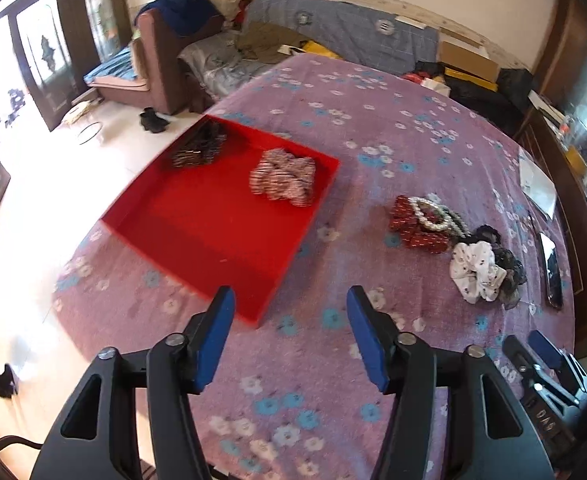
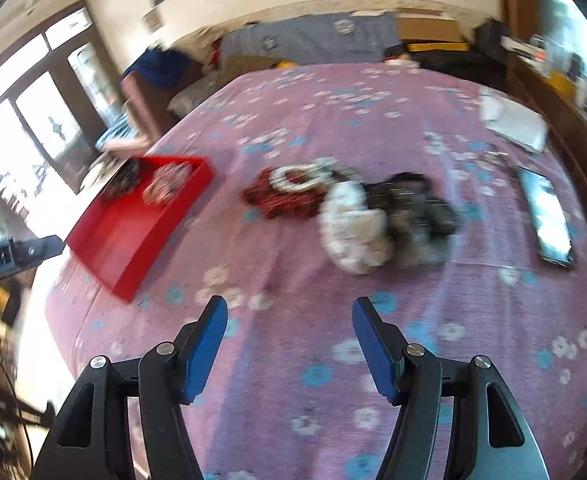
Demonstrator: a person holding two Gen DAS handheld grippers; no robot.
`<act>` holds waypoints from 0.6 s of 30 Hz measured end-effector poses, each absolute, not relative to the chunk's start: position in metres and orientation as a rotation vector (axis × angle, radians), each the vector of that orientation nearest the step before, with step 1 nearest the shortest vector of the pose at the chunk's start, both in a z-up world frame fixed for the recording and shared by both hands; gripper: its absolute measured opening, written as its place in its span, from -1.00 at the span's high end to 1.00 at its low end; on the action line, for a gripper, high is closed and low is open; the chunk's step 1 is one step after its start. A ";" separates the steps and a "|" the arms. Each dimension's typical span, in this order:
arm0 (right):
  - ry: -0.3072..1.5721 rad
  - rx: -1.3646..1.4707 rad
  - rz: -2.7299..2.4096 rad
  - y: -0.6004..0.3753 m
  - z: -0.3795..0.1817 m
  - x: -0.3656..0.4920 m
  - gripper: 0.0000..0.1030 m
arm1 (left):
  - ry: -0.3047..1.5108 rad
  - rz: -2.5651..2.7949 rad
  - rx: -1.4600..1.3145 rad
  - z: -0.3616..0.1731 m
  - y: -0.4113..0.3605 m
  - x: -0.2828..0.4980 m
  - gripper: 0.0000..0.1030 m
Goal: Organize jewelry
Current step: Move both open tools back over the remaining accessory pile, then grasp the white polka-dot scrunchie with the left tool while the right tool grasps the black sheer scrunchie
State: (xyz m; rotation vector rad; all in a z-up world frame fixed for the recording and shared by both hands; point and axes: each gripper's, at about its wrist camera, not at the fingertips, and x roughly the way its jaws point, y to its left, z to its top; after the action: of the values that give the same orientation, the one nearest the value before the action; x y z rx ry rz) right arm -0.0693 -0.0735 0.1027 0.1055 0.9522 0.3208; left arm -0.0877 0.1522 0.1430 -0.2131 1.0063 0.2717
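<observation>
A red tray (image 1: 213, 232) lies on the purple flowered cloth and holds a dark scrunchie (image 1: 198, 148) and a red-and-white patterned scrunchie (image 1: 285, 178). To its right lie a red scrunchie (image 1: 417, 230), a pearl bracelet (image 1: 431, 216), a white dotted scrunchie (image 1: 475, 270) and a dark grey scrunchie (image 1: 507, 264). My left gripper (image 1: 290, 300) is open and empty above the tray's near corner. My right gripper (image 2: 289, 310) is open and empty, short of the pile: white scrunchie (image 2: 353, 224), red scrunchie (image 2: 281, 196), bracelet (image 2: 299, 176). The tray (image 2: 133, 220) is at its left.
A phone (image 1: 551, 270) lies near the cloth's right edge, also in the right wrist view (image 2: 547, 216), with white paper (image 2: 513, 120) beyond it. The right gripper shows at the lower right of the left view (image 1: 549, 364). A cluttered sofa (image 1: 333, 28) stands behind.
</observation>
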 end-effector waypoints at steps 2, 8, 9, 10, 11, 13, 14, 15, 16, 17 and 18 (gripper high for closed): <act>0.966 0.136 0.256 -0.097 0.098 -0.069 -0.34 | 1.031 0.219 -0.212 0.137 0.140 -0.076 -0.13; 1.021 0.234 0.133 -0.154 0.079 -0.066 -0.34 | 1.058 0.023 -0.175 0.121 0.086 -0.029 -0.13; 1.025 0.247 0.127 -0.159 0.078 -0.064 -0.34 | 1.063 -0.014 -0.180 0.117 0.076 -0.019 -0.13; 1.027 0.264 0.123 -0.163 0.076 -0.062 -0.34 | 1.070 -0.046 -0.193 0.114 0.070 -0.013 -0.13; 1.026 0.284 0.123 -0.168 0.076 -0.059 -0.34 | 1.080 -0.081 -0.212 0.110 0.063 -0.006 -0.13; 1.018 0.334 0.139 -0.176 0.076 -0.052 -0.34 | 1.102 -0.132 -0.248 0.100 0.050 0.008 -0.13; 1.015 0.347 0.145 -0.178 0.076 -0.051 -0.34 | 1.109 -0.153 -0.259 0.095 0.045 0.014 -0.13; 1.013 0.357 0.153 -0.180 0.076 -0.048 -0.34 | 1.119 -0.185 -0.270 0.089 0.037 0.022 -0.13; 1.008 0.367 0.169 -0.181 0.077 -0.043 -0.34 | 1.127 -0.202 -0.273 0.085 0.031 0.027 -0.12; 1.006 0.374 0.180 -0.179 0.078 -0.040 -0.34 | 1.135 -0.215 -0.275 0.080 0.024 0.033 -0.12; 1.006 0.382 0.193 -0.178 0.079 -0.035 -0.34 | 1.142 -0.228 -0.277 0.075 0.020 0.039 -0.12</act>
State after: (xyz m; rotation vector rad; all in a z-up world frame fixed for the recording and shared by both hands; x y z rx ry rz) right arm -0.0348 -0.1782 0.0787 0.3823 1.0060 0.1927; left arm 0.0385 0.0201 0.0748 -0.2766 1.1422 -0.2282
